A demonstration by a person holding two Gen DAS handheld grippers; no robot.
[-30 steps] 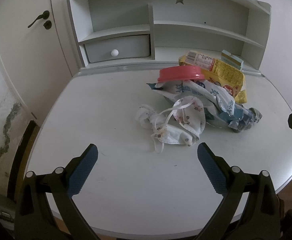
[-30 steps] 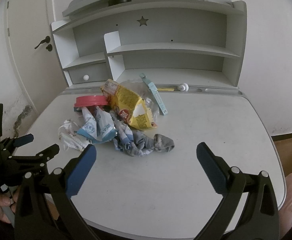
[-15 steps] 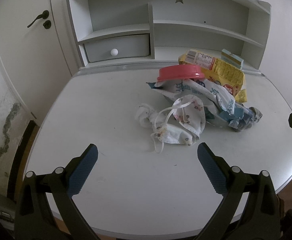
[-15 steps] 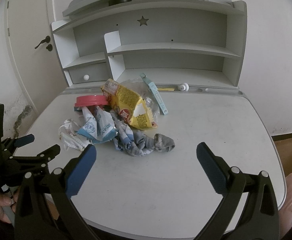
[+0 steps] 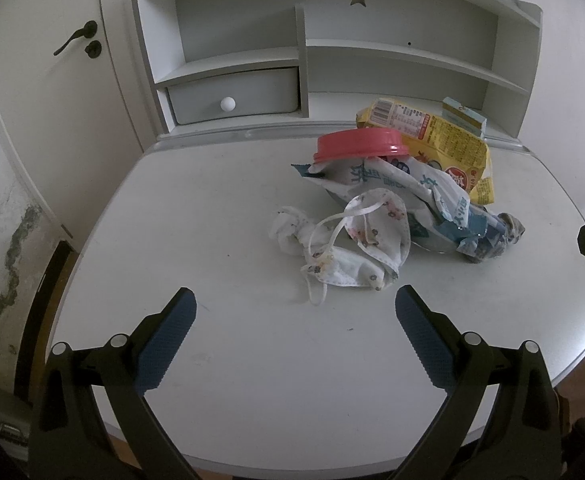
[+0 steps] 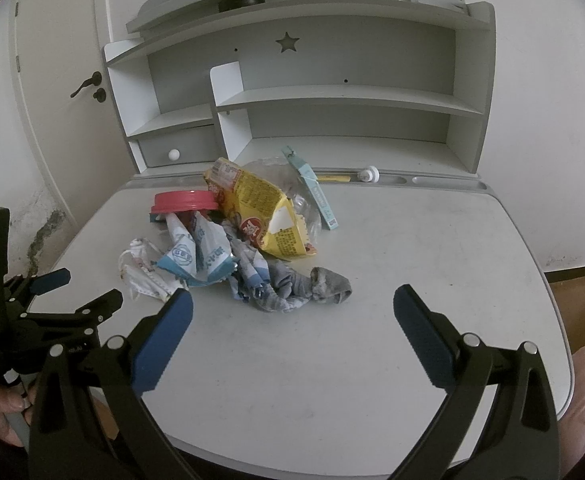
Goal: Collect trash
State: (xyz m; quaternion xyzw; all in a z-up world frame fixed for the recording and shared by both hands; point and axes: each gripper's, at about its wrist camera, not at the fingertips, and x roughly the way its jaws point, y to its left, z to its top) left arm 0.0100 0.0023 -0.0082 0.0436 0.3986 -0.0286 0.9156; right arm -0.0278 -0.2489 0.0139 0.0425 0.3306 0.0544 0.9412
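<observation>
Holding both the left gripper (image 5: 295,309) and right gripper (image 6: 293,307) with jaws apart, I judge the crumpled face masks (image 5: 356,248) light, limp, best pinched at the bunched fabric.

Red lid (image 5: 359,144) — yellow snack bag (image 6: 268,216) — white floral-print mask (image 5: 372,236); grey sock (image 6: 324,286); blue-padded claws.

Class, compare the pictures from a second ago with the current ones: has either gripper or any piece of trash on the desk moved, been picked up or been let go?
Nothing has visibly changed. The left gripper and right gripper are open and empty as before, above the desk. The face mask, red lid and yellow snack bag lie where they were.
</observation>
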